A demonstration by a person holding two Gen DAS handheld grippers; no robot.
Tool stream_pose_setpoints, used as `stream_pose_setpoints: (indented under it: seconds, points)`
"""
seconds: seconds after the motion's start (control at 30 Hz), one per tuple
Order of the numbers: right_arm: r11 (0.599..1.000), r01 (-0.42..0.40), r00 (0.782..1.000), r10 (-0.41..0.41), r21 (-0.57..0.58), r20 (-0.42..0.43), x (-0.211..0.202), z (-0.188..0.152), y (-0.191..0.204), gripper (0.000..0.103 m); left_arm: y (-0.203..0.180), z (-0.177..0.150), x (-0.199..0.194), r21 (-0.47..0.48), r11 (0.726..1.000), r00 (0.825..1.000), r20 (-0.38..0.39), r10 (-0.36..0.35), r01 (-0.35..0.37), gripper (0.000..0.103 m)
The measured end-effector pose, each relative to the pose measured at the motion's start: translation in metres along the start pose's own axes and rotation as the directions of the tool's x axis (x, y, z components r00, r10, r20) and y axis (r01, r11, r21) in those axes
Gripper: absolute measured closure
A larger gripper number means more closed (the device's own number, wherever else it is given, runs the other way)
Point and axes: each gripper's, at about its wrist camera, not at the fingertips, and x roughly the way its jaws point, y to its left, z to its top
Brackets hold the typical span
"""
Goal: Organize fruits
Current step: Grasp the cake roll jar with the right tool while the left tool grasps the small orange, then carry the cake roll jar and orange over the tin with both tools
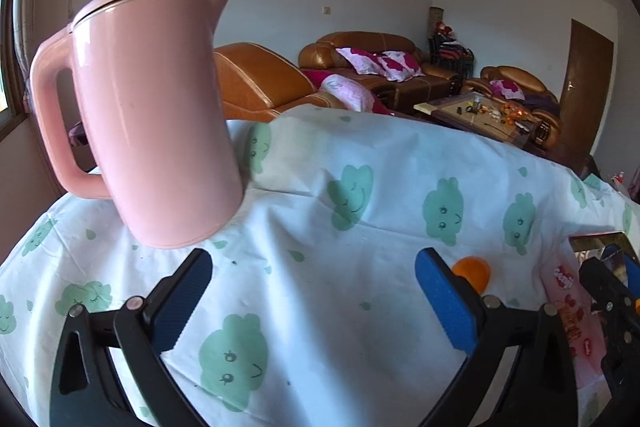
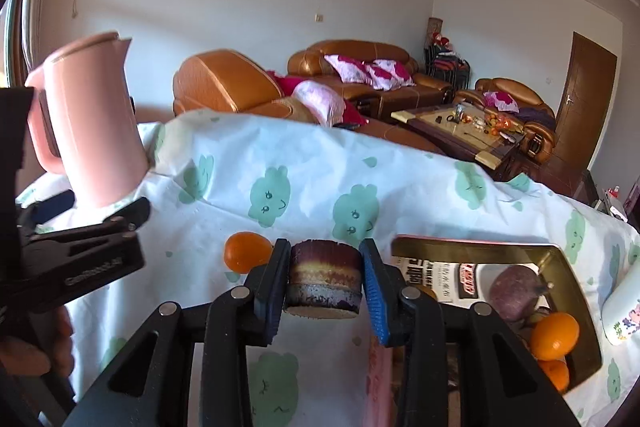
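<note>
My right gripper (image 2: 325, 277) is shut on a round purple-and-yellow layered fruit piece (image 2: 325, 279) and holds it above the table, left of a gold-lined tin box (image 2: 568, 267). The box holds a purple fruit (image 2: 516, 291) and two oranges (image 2: 554, 335). A loose orange (image 2: 246, 251) lies on the cloth just left of my right gripper; it also shows in the left wrist view (image 1: 474, 273). My left gripper (image 1: 314, 295) is open and empty over the cloth, left of that orange. It shows at the left of the right wrist view (image 2: 80, 247).
A tall pink kettle (image 1: 156, 115) stands at the table's far left, close to my left gripper. The table wears a white cloth with green prints (image 1: 360, 187). A white bottle (image 2: 624, 307) lies right of the box. Sofas and a coffee table stand beyond.
</note>
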Motion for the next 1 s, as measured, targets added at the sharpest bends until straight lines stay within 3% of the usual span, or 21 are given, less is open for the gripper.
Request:
stream_pose_setpoints:
  seconds: [0.1,0.17,0.27,0.33,0.53,0.63,0.83,1.0]
  points:
    - [0.999,0.054,0.996,-0.054,0.006,0.074,-0.026,-0.010,-0.009,0.066,-0.024,0.000,0.005,0.031,0.995,0.995,-0.034,-0.096,0.097,0.003]
    - [0.996,0.090,0.990,-0.091,0.013,0.103,-0.033,-0.014,-0.013,0.066,-0.042,0.000,0.013,0.053,0.989,0.988,-0.078,-0.132,0.136,0.010]
    - [0.994,0.106,0.989,-0.108,0.029,0.098,-0.030,-0.013,-0.021,0.066,-0.068,0.000,0.028,0.110,0.985,0.982,-0.145,-0.118,0.135,0.025]
    - [0.994,0.095,0.991,-0.101,0.060,0.093,-0.027,-0.012,-0.028,0.066,-0.081,0.001,0.039,0.149,0.980,0.981,-0.165,-0.103,0.128,0.027]
    - [0.993,0.065,0.993,-0.074,0.099,0.091,-0.029,-0.019,-0.041,0.066,-0.101,0.007,0.056,0.168,0.968,0.968,-0.195,-0.156,0.189,0.034]
    - [0.992,0.041,0.995,-0.052,0.118,0.086,-0.027,-0.019,-0.045,0.066,-0.111,0.005,0.068,0.192,0.959,0.950,-0.271,-0.154,0.210,0.061]
    - [0.992,0.041,0.996,-0.050,0.122,0.076,-0.023,-0.020,-0.043,0.066,-0.105,0.007,0.068,0.138,0.964,0.945,-0.269,-0.187,0.229,0.067]
    - [0.991,0.063,0.993,-0.074,0.120,0.093,-0.025,-0.021,-0.042,0.066,-0.089,0.011,0.049,0.090,0.984,0.978,-0.156,-0.138,0.153,0.067]
